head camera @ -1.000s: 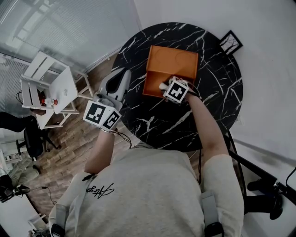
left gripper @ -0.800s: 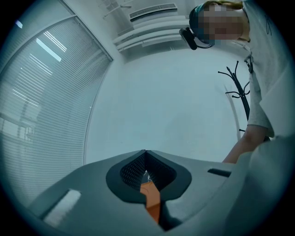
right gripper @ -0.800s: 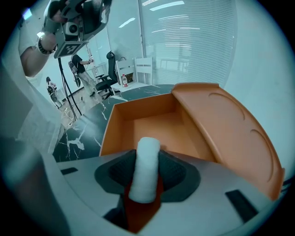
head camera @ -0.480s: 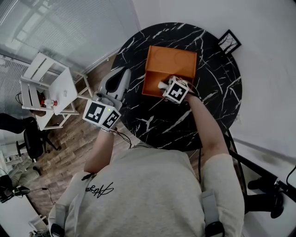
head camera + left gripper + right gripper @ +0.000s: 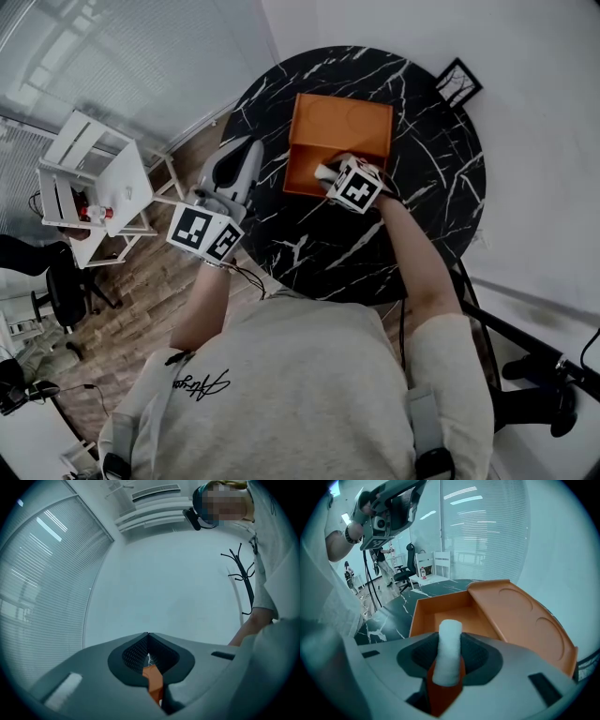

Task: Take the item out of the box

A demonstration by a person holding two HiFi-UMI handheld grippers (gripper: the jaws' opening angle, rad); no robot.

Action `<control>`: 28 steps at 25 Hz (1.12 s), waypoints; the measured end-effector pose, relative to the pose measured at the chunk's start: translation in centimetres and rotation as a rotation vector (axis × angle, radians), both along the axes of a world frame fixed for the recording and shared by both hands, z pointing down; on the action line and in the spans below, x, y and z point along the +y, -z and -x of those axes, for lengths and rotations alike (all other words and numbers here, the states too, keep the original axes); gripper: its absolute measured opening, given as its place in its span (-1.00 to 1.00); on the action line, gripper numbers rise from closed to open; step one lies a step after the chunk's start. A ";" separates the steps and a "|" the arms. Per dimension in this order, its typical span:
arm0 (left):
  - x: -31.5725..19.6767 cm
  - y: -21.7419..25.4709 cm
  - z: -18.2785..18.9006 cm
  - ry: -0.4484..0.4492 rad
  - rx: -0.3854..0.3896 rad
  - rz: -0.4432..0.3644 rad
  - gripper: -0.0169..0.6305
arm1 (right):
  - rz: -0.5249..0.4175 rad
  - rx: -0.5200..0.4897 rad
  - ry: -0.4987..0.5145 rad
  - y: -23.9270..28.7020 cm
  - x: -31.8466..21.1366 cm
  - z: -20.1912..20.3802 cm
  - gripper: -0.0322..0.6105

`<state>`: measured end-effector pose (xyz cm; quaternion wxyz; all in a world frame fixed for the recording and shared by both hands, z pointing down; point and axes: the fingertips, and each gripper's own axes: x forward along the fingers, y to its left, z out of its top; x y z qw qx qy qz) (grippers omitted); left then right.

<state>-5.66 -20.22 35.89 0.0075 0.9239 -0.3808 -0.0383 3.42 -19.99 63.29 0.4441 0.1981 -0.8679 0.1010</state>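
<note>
The right gripper [image 5: 449,638] is clenched on a white roll [image 5: 448,658]. Its jaws have just been closing a little, and the dark pads now press the roll from both sides. The roll stands lengthwise in the grip, its rounded end poking out past the jaw tips. The gripper is tilted downward over the orange box [image 5: 418,616], and the roll's free end hangs above the tray without touching the floor of it.

The left gripper [image 5: 148,641] is shut with nothing between its jaws, the two tips meeting in a thin seam. It is held level, off the table's edge and well away from the box, facing a bare wall and window blinds [image 5: 42,578].

The roll's rear end disappears behind the orange part between the right gripper's jaws. From the head view the marker cube [image 5: 357,185] and the hand hide nearly all of the roll; only a pale stub shows at the jaws. The gripper body cuts off the near wall of the box.

The roll is plain white, soft-looking, cylindrical with a blunt top. Beyond the jaws the box lies open, its lid [image 5: 520,616] folded back to the right with two round impressions, on a black marble table [image 5: 431,178].
</note>
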 end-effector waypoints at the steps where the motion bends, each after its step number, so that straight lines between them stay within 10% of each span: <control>1: 0.0 0.0 -0.1 -0.001 0.001 0.000 -0.94 | -0.005 -0.006 -0.004 0.1 0.0 0.0 -0.44; 28: 0.0 0.2 -1.0 -0.027 0.014 -0.004 -0.94 | -0.158 -0.235 -0.142 6.4 -0.4 0.3 -0.44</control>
